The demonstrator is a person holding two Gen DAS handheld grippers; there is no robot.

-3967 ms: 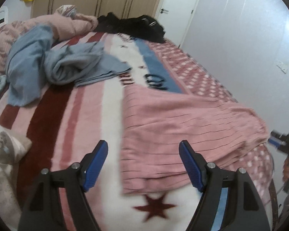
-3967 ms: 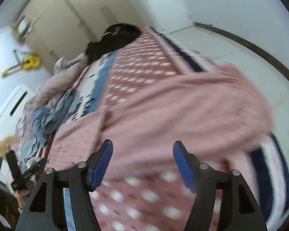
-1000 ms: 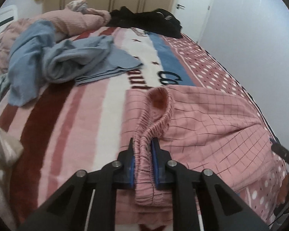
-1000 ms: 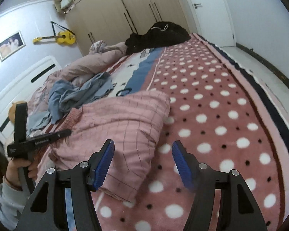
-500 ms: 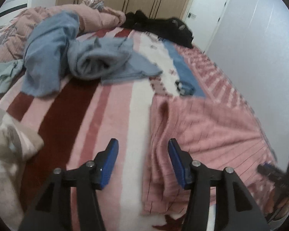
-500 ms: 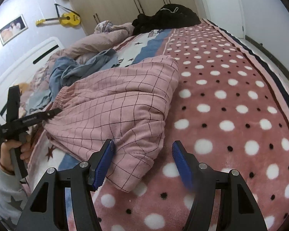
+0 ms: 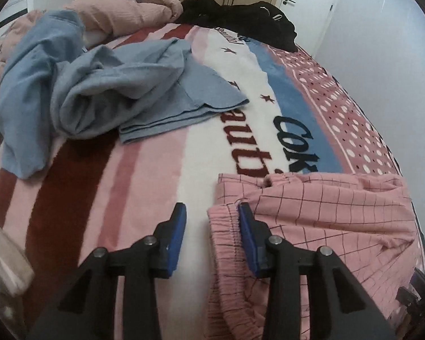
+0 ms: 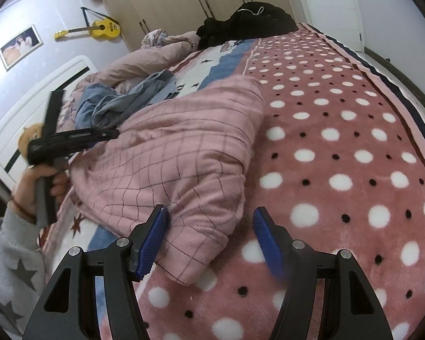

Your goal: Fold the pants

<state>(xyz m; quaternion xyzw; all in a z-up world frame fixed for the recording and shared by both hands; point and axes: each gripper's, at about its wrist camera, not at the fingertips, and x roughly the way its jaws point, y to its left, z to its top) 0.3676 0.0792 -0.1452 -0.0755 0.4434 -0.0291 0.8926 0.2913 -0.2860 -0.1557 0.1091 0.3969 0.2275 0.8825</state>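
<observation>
The pink checked pants (image 7: 325,215) lie bunched at lower right of the left wrist view, soft fabric with a gathered elastic waistband, on a plush striped and dotted blanket (image 7: 144,175). The left claw (image 7: 212,235) is released; a second ago it clenched the waistband, which now rests just beside its right pad. The right claw (image 8: 209,243) is released, spread over the pants' folded hem. Dotted blanket stretches free to the right; crumpled blue clothes (image 7: 79,79) fill the upper left.

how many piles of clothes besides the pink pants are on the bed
3: blue garments mid-bed, a black heap at the far end, a pink bundle beside it. More may be hidden.
</observation>
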